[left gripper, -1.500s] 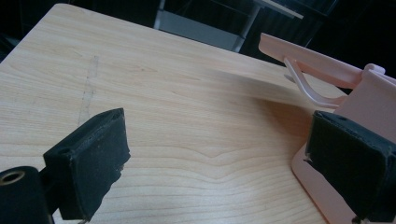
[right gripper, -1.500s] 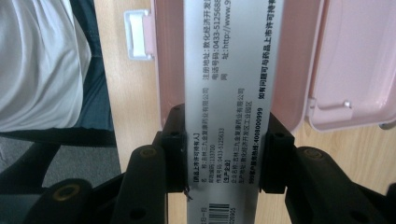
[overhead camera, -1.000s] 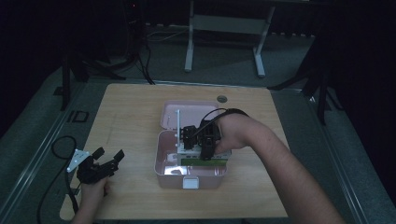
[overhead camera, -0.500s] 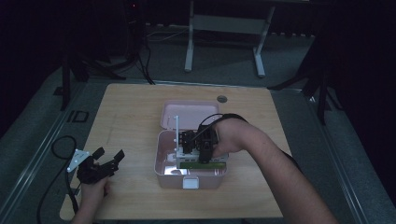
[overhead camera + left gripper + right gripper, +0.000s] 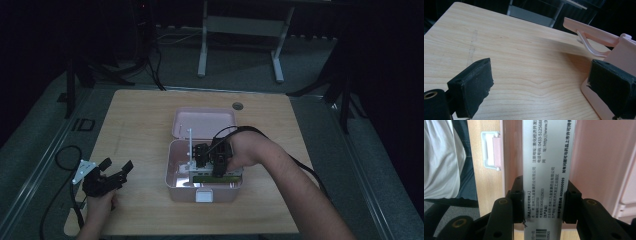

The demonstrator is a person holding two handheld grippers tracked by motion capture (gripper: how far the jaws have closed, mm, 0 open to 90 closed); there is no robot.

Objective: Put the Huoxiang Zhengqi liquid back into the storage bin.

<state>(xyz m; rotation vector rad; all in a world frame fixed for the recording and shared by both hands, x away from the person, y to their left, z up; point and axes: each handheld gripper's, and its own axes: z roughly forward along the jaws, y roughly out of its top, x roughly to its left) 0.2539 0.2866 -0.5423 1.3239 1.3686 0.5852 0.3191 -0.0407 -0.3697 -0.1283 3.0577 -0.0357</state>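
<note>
Jaws of the right gripper point(image 5: 543, 200) clamp a flat printed medicine carton point(image 5: 546, 170) by its narrow sides, inside the open pink box point(image 5: 176, 172) on the table point(image 5: 135, 115). That thin grip may let the carton twist or slip, or catch the box wall by the latch point(image 5: 491, 150). Off to the side, the left gripper point(image 5: 114, 171) sits with jaws spread, empty.

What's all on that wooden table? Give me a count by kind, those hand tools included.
Pink storage box, lid open: 1
Printed medicine carton, held in the box by the right hand-held gripper: 1
Hand-held grippers: 2, the left hand-held gripper resting open beside the box
Round grommet in the tabletop: 1
Total: 5
</note>
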